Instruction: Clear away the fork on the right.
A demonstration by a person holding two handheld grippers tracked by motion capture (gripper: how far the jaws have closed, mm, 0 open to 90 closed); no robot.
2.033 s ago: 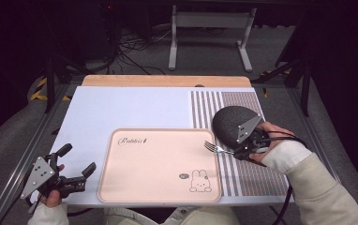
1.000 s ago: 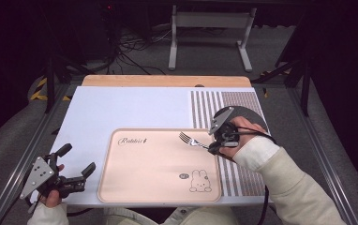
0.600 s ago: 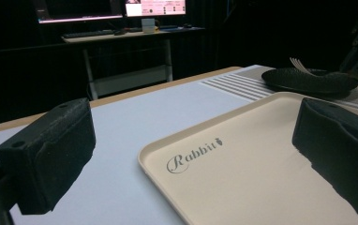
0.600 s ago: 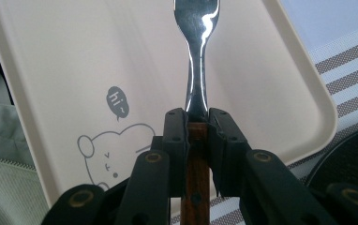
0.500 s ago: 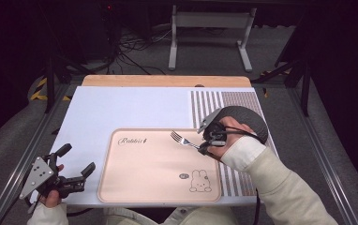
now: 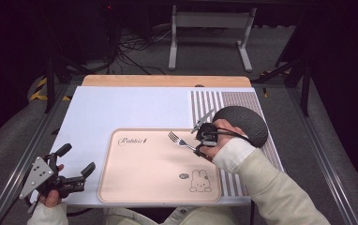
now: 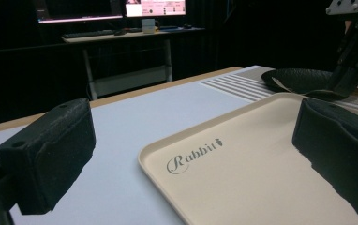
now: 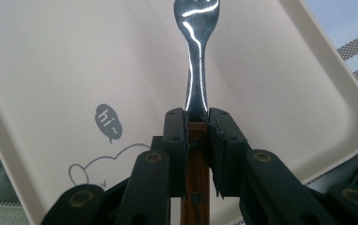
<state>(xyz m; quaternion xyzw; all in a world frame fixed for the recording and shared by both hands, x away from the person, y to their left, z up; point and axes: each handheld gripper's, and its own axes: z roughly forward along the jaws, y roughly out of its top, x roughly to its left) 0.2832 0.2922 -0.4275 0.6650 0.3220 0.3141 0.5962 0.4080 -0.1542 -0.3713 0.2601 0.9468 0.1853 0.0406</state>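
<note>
The right gripper is closed on the wooden handle of the fork, held over the beige tray; it looks light, stiff and slippery, while the left gripper stands open, empty.

High view overhead; tool views low, close; shared tray

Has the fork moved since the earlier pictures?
Yes. Clamped in the right tool, the fork has travelled leftward from over the striped mat, and its tines now sit over the tray.
</note>
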